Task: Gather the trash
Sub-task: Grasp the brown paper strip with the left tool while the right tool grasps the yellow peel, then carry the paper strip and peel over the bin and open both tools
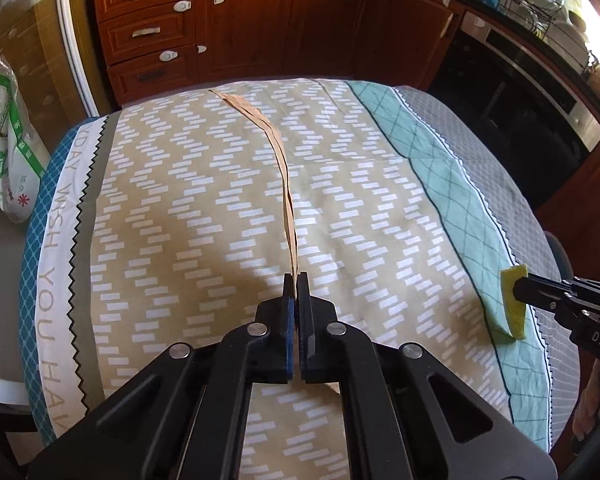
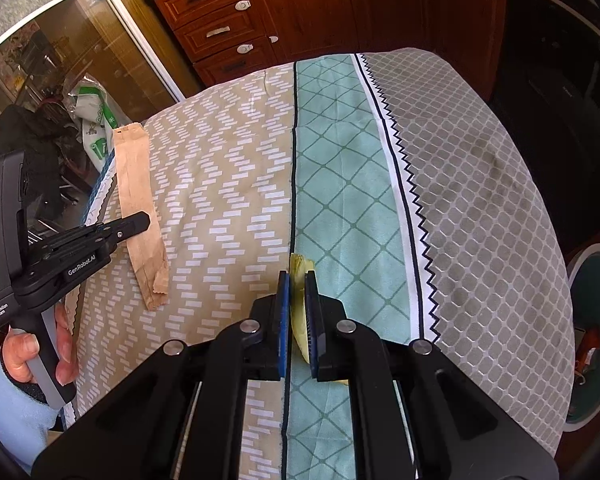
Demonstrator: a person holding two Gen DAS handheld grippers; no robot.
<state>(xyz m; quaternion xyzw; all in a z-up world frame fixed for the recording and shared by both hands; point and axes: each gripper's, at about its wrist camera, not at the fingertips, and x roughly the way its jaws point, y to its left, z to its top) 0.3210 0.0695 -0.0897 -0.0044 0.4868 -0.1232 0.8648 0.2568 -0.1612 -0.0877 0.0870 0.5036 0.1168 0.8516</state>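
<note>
The left gripper (image 1: 297, 280) has its jaws pressed together on the near end of a long brown paper bag (image 1: 285, 184); seen edge-on from the left wrist, the bag runs away from the fingertips across the tan part of the tablecloth (image 1: 204, 208), and its far end reaches toward the back edge of the table; from the right wrist the same bag shows flat and creased, its lower end hanging just past the jaw tips above the cloth (whether that end touches the cloth cannot be told)

The right gripper (image 2: 297, 280) has its jaws closed on a yellow sponge (image 2: 300, 268), a narrow gap between the blue pads filled by it; the sponge sits over the seam where the tan pattern meets the teal diamond band; in the left wrist view the sponge juts out on both sides of the black fingers, above the teal band

A hand (image 2: 40, 356) in a pale blue sleeve (image 2: 16, 404) grips the left handle; wooden cabinets (image 1: 260, 20) stand behind the table, a white and green sack (image 1: 8, 148) on the floor at left, and a round bin (image 2: 592, 336) beside the table at right
</note>
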